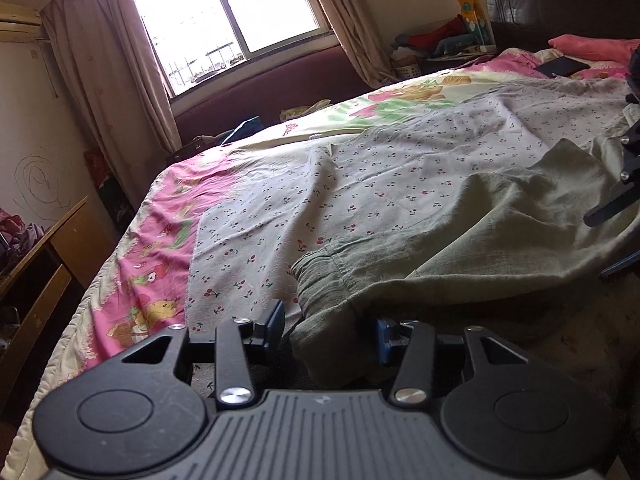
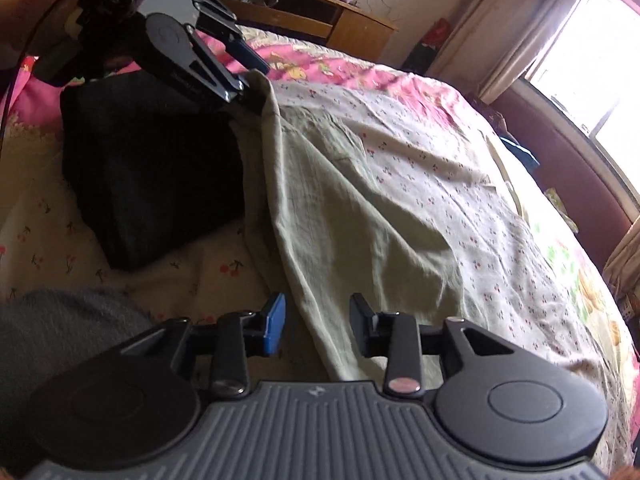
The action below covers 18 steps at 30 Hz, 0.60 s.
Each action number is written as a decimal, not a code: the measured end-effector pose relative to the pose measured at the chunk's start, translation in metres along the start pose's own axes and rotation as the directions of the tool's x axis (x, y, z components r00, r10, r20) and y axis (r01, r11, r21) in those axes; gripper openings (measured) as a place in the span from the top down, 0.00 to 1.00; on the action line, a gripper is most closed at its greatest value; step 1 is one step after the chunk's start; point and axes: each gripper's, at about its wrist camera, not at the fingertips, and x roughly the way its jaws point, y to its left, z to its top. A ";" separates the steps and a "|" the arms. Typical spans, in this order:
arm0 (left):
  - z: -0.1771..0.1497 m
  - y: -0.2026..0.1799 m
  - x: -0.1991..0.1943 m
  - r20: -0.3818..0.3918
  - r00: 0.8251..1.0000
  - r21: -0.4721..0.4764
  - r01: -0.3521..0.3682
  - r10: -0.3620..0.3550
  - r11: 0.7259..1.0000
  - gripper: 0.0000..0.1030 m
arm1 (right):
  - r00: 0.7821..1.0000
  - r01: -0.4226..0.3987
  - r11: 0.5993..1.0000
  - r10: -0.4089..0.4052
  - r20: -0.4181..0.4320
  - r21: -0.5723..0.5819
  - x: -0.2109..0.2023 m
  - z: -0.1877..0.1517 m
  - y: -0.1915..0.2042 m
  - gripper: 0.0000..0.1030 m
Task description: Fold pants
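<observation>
We seem to have just laid a fold: pants lie on the bed, both grippers open around the edges. Next, regrip for another fold.

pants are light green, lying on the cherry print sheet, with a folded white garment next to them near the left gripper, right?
Not quite: the folded garment beside the pants is black, not white, as the right wrist view shows. The rest holds: the pants are light green, they lie on the cherry print sheet, and the folded garment sits near the left gripper.
</observation>
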 end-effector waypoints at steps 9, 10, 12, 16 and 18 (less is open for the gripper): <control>0.022 -0.004 0.013 0.016 1.000 0.219 0.006 -0.010 0.976 0.65 | 0.999 0.012 0.998 -0.014 0.030 0.065 0.071 0.060 -0.011 0.96; 0.032 0.001 0.016 0.048 0.999 0.215 0.010 -0.021 0.976 0.65 | 0.997 0.046 0.995 -0.051 0.053 0.084 0.064 0.066 -0.028 0.97; 0.053 0.010 0.019 0.134 0.991 0.177 -0.013 -0.011 0.984 0.65 | 0.985 0.136 0.986 -0.145 0.097 0.095 0.046 0.078 -0.052 0.97; 0.060 0.011 0.019 0.272 0.960 0.138 -0.110 0.070 0.984 0.66 | 0.947 0.248 0.964 -0.263 0.183 0.098 0.014 0.091 -0.065 0.96; 0.038 0.008 0.031 0.170 0.985 0.128 -0.047 0.025 0.991 0.66 | 0.959 0.233 0.970 -0.241 0.147 0.068 0.024 0.080 -0.048 0.96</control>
